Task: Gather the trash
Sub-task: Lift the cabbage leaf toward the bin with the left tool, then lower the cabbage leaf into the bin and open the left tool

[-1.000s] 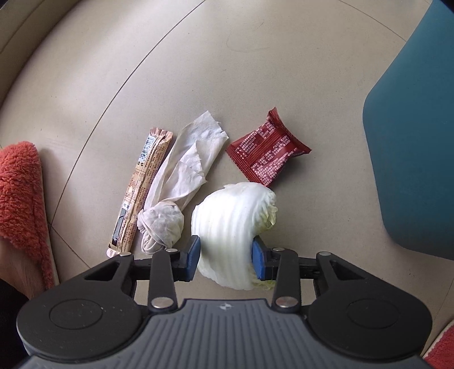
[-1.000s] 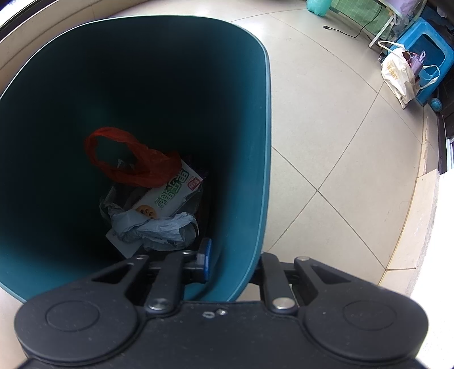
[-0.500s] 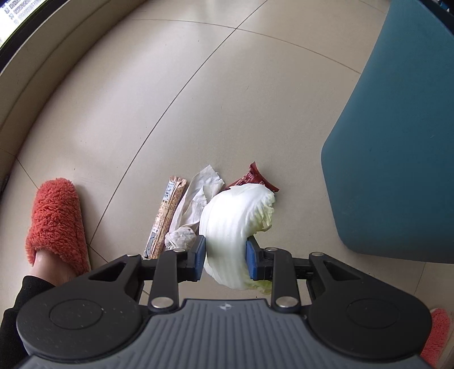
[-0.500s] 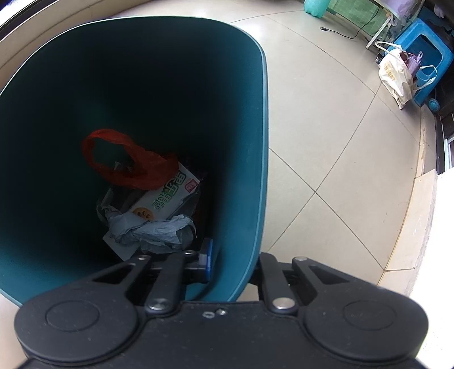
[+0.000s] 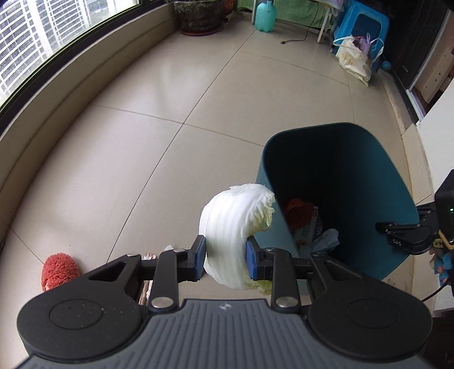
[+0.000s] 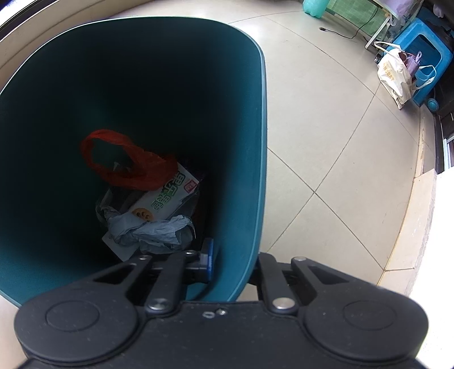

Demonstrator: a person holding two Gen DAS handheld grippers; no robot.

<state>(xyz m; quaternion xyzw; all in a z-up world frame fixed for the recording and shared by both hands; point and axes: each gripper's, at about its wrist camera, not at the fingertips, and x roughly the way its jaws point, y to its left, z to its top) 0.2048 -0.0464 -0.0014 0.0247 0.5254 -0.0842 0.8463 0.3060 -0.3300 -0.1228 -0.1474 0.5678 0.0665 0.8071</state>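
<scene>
My left gripper is shut on a pale cabbage leaf, which curls upward between the blue pads, high above the floor and just left of the teal trash bin. My right gripper is shut on the bin's wall, one blue pad inside, the other finger outside. It shows at the bin's right edge in the left wrist view as the right gripper. Inside the bin lie a red plastic bag, a white snack packet and crumpled grey paper.
A red fuzzy slipper sits on the tiled floor at lower left, with bits of wrapper showing behind the left finger. A plant pot, a green jug, a blue stool and a cream bag stand far off.
The left gripper has risen from the floor with the cabbage leaf, leaving the wrappers and tissue below; the bin's opening has come into view. The right gripper has kept still on the bin.
</scene>
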